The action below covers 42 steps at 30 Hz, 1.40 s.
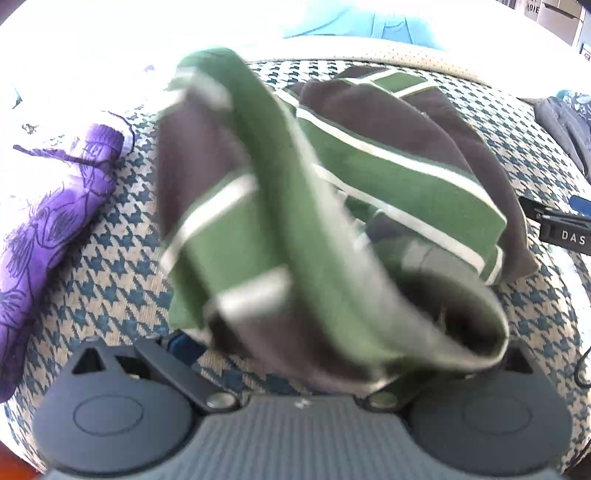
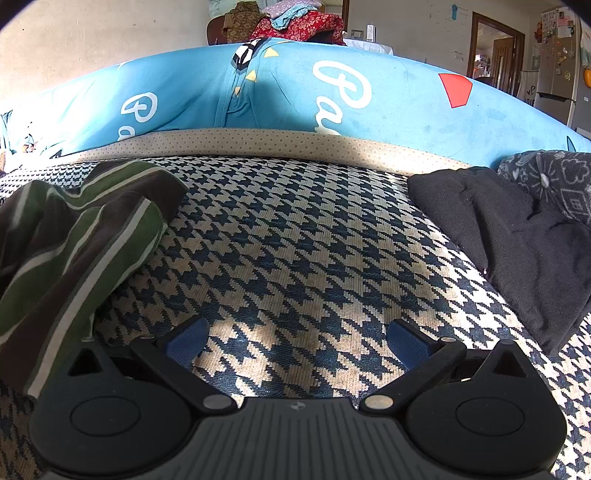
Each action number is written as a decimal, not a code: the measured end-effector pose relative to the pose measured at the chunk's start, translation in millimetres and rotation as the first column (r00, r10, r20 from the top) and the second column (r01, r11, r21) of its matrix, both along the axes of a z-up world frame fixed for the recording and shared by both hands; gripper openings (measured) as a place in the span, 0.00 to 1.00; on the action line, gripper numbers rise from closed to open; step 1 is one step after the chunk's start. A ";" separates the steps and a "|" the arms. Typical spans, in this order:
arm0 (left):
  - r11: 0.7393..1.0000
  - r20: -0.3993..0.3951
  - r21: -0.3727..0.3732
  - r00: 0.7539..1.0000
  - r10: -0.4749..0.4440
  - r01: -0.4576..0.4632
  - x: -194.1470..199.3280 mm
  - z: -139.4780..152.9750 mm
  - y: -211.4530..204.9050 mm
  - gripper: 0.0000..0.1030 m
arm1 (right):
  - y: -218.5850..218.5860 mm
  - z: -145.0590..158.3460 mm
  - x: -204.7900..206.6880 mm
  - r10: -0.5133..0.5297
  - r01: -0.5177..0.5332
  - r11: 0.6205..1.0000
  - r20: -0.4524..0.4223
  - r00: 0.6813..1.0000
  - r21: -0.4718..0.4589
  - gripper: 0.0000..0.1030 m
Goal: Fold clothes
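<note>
A green and brown striped garment with white lines lies bunched on the houndstooth cover. A blurred fold of it hangs right over my left gripper, hiding the right finger. The left blue pad stands wide out, so the jaws are open. In the right wrist view the same garment lies at the left. My right gripper sits open above bare houndstooth cover, both blue pads apart with nothing between them. Its black body shows at the left view's right edge.
A purple floral cloth lies at the left. A black garment and a dark patterned one lie at the right. A blue printed cushion runs along the back, with a pile of clothes behind it.
</note>
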<state>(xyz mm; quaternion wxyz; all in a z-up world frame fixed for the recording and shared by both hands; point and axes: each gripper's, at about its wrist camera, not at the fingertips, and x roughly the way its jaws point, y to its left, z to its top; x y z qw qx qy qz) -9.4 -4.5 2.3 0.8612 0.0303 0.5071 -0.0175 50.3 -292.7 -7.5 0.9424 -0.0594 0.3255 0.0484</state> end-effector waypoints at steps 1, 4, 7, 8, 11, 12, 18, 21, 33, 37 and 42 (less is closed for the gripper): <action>1.000 0.009 0.007 1.000 -0.004 0.004 -0.3 1.8 -0.9 1.00 | 0.0 0.0 0.0 0.000 0.000 1.000 0.000 1.000 0.000 1.00; 0.999 0.048 0.035 0.999 -0.012 0.010 1.1 6.2 -2.5 1.00 | -0.4 0.0 0.2 0.000 0.000 1.000 0.000 1.000 0.000 1.00; 0.998 0.077 0.061 0.997 -0.025 0.021 4.2 10.2 -7.2 1.00 | -0.8 -0.1 0.4 0.001 -0.001 1.000 0.001 1.000 0.001 1.00; 0.998 0.086 0.065 0.996 -0.026 0.021 6.1 12.0 -8.1 1.00 | -0.8 -0.1 0.4 0.001 -0.001 1.000 0.001 1.000 0.001 1.00; 0.998 0.108 0.058 0.994 -0.016 0.009 14.1 17.6 -8.2 1.00 | -0.4 0.2 -0.1 0.001 -0.001 1.000 0.001 1.000 0.001 1.00; 0.999 0.116 0.051 0.993 -0.015 0.009 16.2 19.9 -9.0 1.00 | -0.3 0.3 -0.2 0.001 -0.001 1.000 0.001 1.000 0.001 1.00; 0.999 0.187 0.023 0.982 -0.037 0.033 37.8 34.0 -30.6 1.00 | 0.0 -0.1 -0.1 0.000 0.000 1.000 0.002 1.000 0.002 1.00; 0.999 0.229 -0.001 0.973 -0.038 0.039 46.6 43.1 -40.8 1.00 | -0.2 -0.3 0.1 0.000 0.000 1.000 0.003 1.000 0.001 1.00; 0.999 0.187 -0.052 0.982 -0.002 0.012 74.4 32.1 -57.5 1.00 | 6.3 9.9 -4.1 0.012 -0.015 0.999 -0.079 0.997 -0.036 1.00; 0.998 0.195 -0.059 0.981 -0.001 0.013 64.6 36.1 -54.5 1.00 | 8.0 18.7 -9.9 -0.009 0.007 1.000 -0.113 0.994 -0.014 1.00; 0.996 0.226 -0.084 0.974 0.009 0.010 55.3 45.5 -48.9 1.00 | 15.4 38.9 -21.5 0.010 -0.013 1.000 -0.102 0.995 -0.024 1.00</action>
